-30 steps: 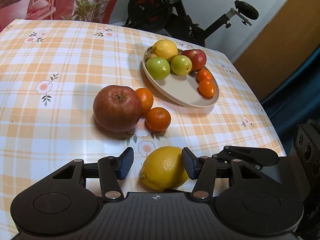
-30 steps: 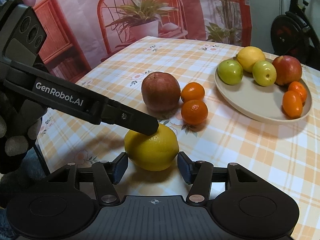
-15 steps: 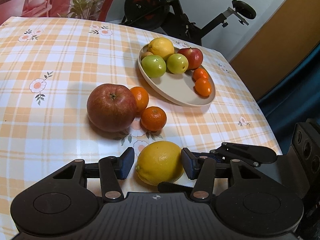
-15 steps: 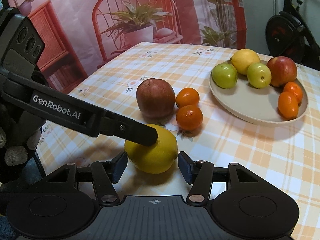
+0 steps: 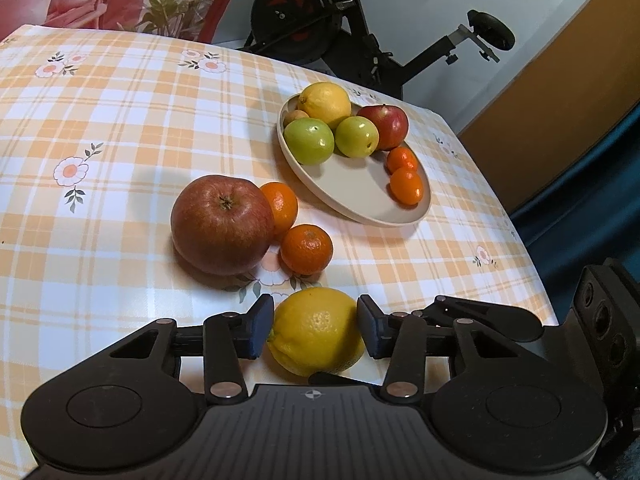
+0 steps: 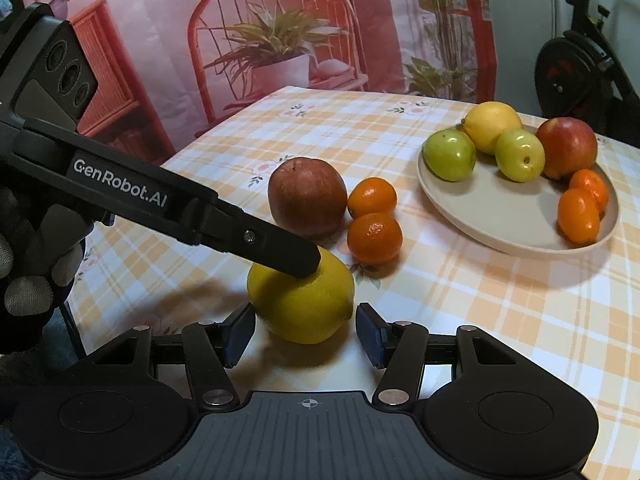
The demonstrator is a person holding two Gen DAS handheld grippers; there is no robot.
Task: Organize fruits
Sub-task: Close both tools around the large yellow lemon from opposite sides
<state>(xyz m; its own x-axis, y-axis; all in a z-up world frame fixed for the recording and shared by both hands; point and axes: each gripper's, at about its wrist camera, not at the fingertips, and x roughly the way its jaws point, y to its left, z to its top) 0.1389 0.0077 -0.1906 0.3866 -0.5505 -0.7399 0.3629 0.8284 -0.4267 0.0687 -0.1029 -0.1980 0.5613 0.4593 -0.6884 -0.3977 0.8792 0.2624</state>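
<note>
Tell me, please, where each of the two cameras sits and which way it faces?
Left wrist view: sits on the left gripper, facing across the table toward the plate and exercise bike; its own fingers flank the lemon, the right gripper at its right edge.
Right wrist view: sits on the right gripper, facing the chair backdrop; the left gripper's finger crosses from the left and a gloved hand shows.
Shared: lemon, big apple, plate.

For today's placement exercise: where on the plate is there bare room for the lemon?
The plate's near half is bare, bordered by the green apples at the back and two small oranges on its right. The back is crowded. The lemon sits between the left tool's fingers.
</note>
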